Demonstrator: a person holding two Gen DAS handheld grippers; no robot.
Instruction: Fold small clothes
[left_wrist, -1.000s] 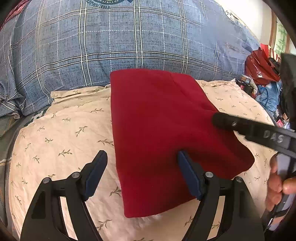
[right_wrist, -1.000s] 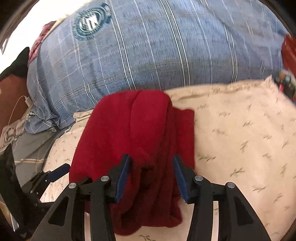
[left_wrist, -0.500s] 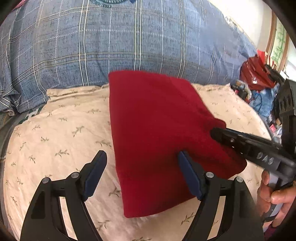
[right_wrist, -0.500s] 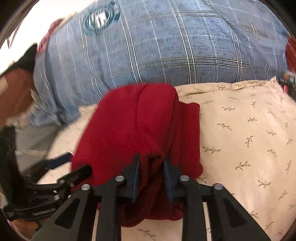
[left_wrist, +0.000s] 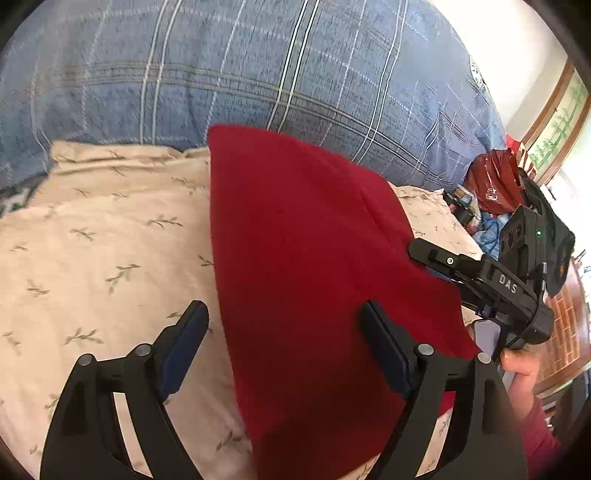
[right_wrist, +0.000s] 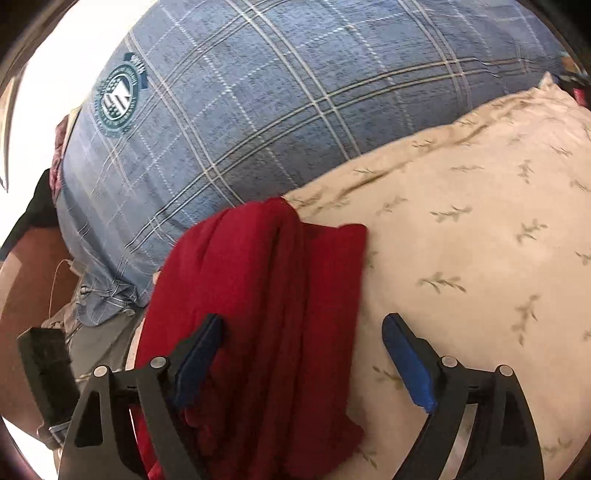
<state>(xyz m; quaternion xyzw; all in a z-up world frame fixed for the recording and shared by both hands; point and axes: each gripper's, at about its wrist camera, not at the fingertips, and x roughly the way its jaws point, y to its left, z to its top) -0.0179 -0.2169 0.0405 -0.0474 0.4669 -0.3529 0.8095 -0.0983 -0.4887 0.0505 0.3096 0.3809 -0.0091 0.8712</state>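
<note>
A red folded garment (left_wrist: 306, 266) lies on a cream leaf-print pillow (left_wrist: 103, 251). My left gripper (left_wrist: 284, 343) is open and empty, hovering over the garment's near left edge. In the left wrist view the right gripper (left_wrist: 480, 273) shows as a black tool at the garment's right side. In the right wrist view the garment (right_wrist: 258, 302) lies in soft lengthwise folds, and my right gripper (right_wrist: 303, 354) is open above its near end, holding nothing.
A large blue plaid quilt (left_wrist: 258, 74) bulges behind the pillow; it also shows in the right wrist view (right_wrist: 277, 110). A red bag (left_wrist: 495, 184) and clutter sit at the far right. A black device (right_wrist: 44, 373) stands at the left edge.
My right gripper was closing on a fold of the garment half a second ago; now it is open and the fold lies released. The left gripper moved closer over the garment.
</note>
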